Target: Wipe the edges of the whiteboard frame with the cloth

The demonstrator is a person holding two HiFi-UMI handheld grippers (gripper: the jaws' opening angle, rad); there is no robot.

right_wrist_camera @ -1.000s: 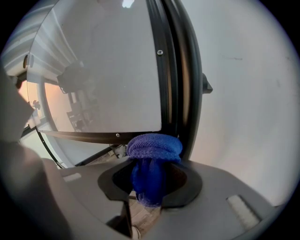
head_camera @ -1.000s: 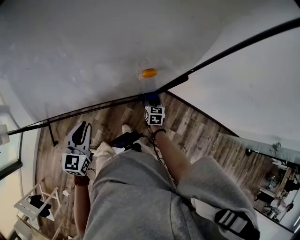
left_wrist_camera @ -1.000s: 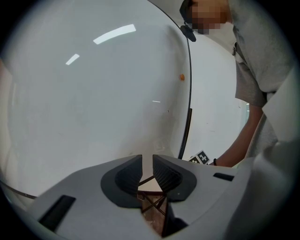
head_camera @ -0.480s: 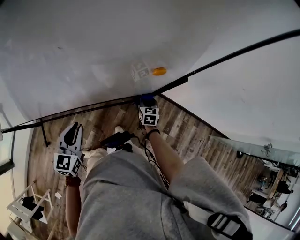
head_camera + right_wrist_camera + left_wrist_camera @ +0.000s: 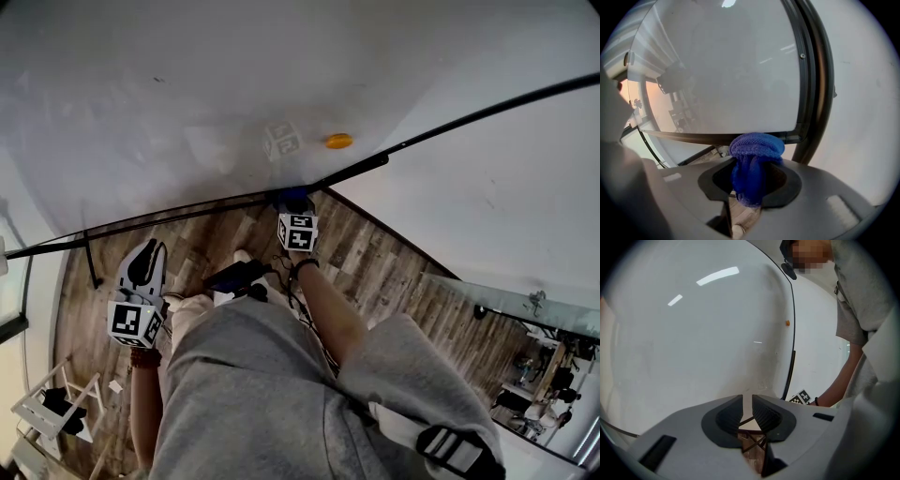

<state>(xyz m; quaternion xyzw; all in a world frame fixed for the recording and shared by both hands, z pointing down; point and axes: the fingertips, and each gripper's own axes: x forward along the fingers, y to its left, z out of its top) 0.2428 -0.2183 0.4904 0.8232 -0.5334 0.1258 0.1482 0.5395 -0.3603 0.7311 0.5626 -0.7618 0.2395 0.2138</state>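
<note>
The whiteboard [image 5: 206, 94] fills the top of the head view, and its dark frame [image 5: 187, 219] runs along the bottom edge to the lower right corner. My right gripper [image 5: 296, 201] is shut on a bunched blue cloth [image 5: 298, 195] that presses on this bottom rail just left of the corner. In the right gripper view the cloth [image 5: 754, 157] bulges out of the right gripper [image 5: 754, 180] against the rail [image 5: 717, 137]. My left gripper [image 5: 147, 255] hangs lower left, off the board. In its own view the left gripper [image 5: 747, 411] is open a narrow slit after closing slightly, and holds nothing.
An orange magnet [image 5: 338, 142] sticks to the board above the corner. A stand leg [image 5: 91, 262] drops from the frame to the wooden floor [image 5: 384, 258]. A white rack [image 5: 47, 408] stands lower left. My own legs and shoes fill the middle.
My right gripper has slid the cloth a little left along the bottom rail, away from the orange magnet. The left gripper has drifted left with it.
</note>
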